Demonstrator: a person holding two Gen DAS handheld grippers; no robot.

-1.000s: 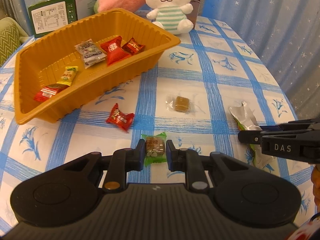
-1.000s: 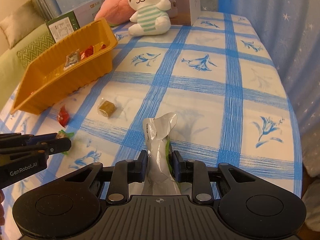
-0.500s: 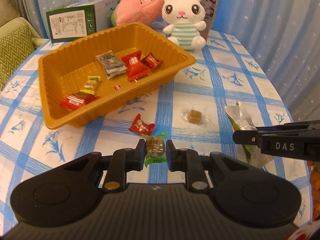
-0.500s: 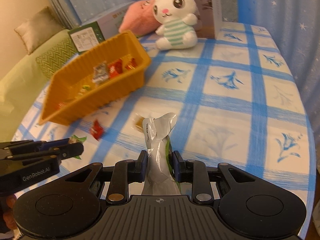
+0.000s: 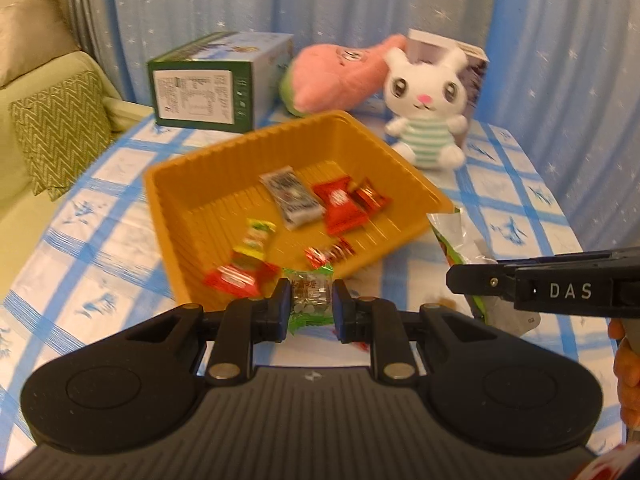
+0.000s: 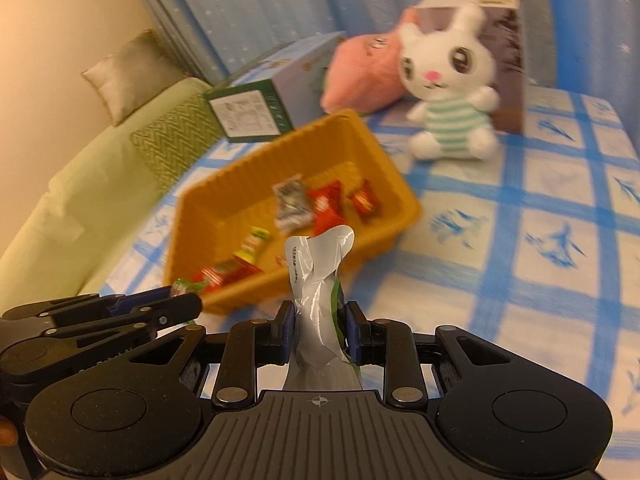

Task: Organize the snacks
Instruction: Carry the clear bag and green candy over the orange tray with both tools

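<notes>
Blue-checked tablecloth [image 6: 556, 264], starry curtain [image 5: 360, 8], green sofa [image 6: 80, 200]

Home living room, not a lab or shop. Table [image 5: 100, 240] with a blue-checked floral tablecloth; light green sofa [image 6: 72, 208] at 9 o'clock with a zigzag-pattern cushion [image 5: 60, 128] and a beige pillow [image 6: 128, 72]. Star-print blue curtains [image 5: 320, 0] at 12 o'clock. White plush bunny [image 5: 428, 108] and pink plush toy [image 5: 332, 76] at the table's far edge, green carton [image 5: 212, 84] beside them.
</notes>
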